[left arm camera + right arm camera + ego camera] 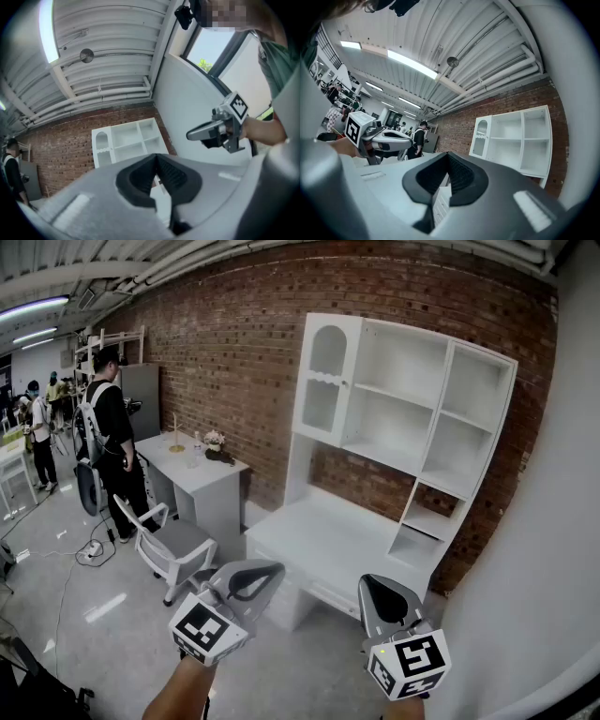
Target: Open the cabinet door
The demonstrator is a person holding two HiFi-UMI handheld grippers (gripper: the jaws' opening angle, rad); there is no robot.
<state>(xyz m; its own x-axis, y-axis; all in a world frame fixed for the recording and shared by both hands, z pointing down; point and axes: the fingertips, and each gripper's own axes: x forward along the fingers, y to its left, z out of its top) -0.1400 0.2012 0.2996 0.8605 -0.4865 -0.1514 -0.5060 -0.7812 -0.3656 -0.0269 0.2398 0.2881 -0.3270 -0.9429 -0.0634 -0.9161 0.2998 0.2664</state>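
A white hutch desk [394, 427] stands against the brick wall. Its cabinet door [328, 381], with an arched window, is at the upper left and looks shut. Both grippers are held low in front of the desk, well short of the door. My left gripper [251, 579] is shut with nothing in it, and so is my right gripper [382, 600]. In the left gripper view the jaws meet at the tip [155, 158] below the door [101, 147], with the right gripper [213, 132] off to the side. In the right gripper view the jaws [447, 155] are closed, and the door [480, 138] lies ahead.
A grey desk [192, 472] with flowers and a white chair [173, 545] stand left of the hutch. A person in black [112, 442] stands beside them, others further back. A white wall [562, 521] closes the right side. A cable [89, 554] lies on the floor.
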